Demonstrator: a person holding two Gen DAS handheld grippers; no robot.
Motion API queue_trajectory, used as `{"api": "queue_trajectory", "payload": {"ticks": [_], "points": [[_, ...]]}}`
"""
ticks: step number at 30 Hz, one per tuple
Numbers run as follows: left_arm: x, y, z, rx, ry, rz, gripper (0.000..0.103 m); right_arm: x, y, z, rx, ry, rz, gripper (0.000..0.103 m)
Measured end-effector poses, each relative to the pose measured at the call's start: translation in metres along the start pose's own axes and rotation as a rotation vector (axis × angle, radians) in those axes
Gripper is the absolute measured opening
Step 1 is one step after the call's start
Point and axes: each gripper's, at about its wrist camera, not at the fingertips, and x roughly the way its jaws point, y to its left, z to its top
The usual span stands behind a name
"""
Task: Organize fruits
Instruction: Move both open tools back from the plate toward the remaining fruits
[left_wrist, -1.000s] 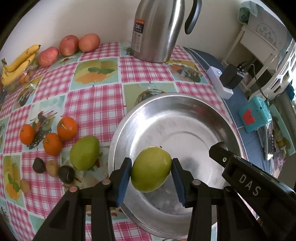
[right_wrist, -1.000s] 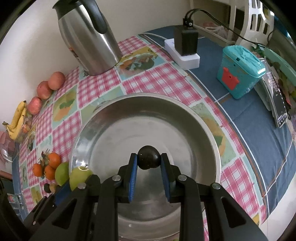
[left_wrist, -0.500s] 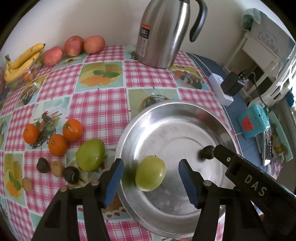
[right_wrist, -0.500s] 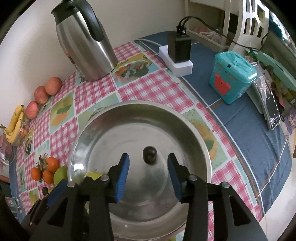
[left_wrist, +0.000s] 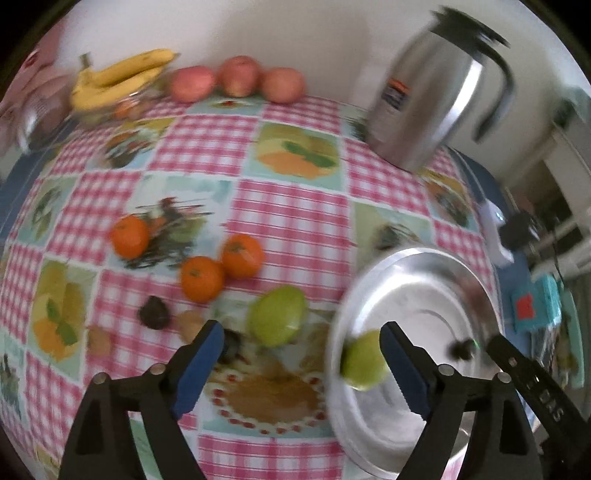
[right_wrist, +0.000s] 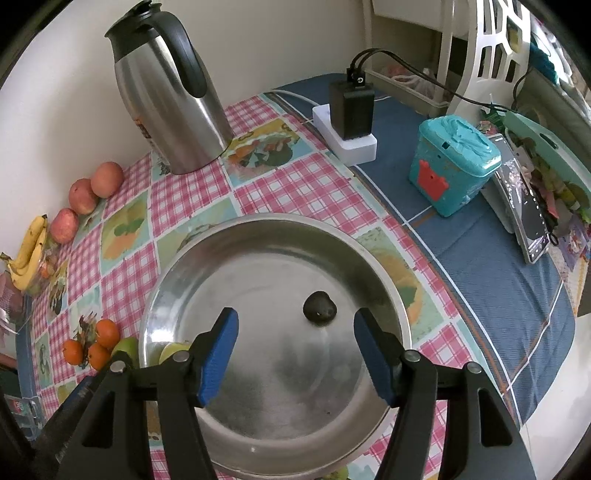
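I had both grippers spread and empty, their jaws having just been opening to let fruit drop into the steel bowl (right_wrist: 258, 236). The right gripper (right_wrist: 295, 354) hung over the bowl; the small dark fruit (right_wrist: 319, 313) lay loose at one o'clock of it. The left gripper (left_wrist: 301, 363) had nothing between its pads, the green fruit (left_wrist: 362, 360) resting inside the bowl's rim at three o'clock. Farther out, another green fruit (left_wrist: 279, 315), three oranges (left_wrist: 201, 278) and bananas (left_wrist: 118, 75) waited on the tablecloth (left_wrist: 295, 206).
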Motion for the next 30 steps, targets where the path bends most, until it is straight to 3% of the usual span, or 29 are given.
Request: {"api": "queue_trajectory", "payload": {"ticks": [3,13,26,28,30], "points": [[-0.002,0.019,0.005,-0.056,-0.013,0.030,0.097,-0.001,0.007,-0.001,-0.019,-0.001,-0.005,0.066],[-0.016,0.077,0.022,-0.199,-0.047,0.083,0.100,-0.012,0.050,-0.007,-0.139,-0.021,0.023,0.066],[-0.034,0.117,0.028,-0.290,-0.111,0.113,0.103,-0.018,0.092,-0.021,-0.259,-0.024,0.050,0.066],[-0.037,0.118,0.029,-0.286,-0.125,0.129,0.103,-0.015,0.096,-0.023,-0.265,-0.009,0.067,0.072],[-0.039,0.119,0.029,-0.273,-0.134,0.145,0.103,-0.011,0.100,-0.026,-0.274,0.006,0.074,0.086]]}}
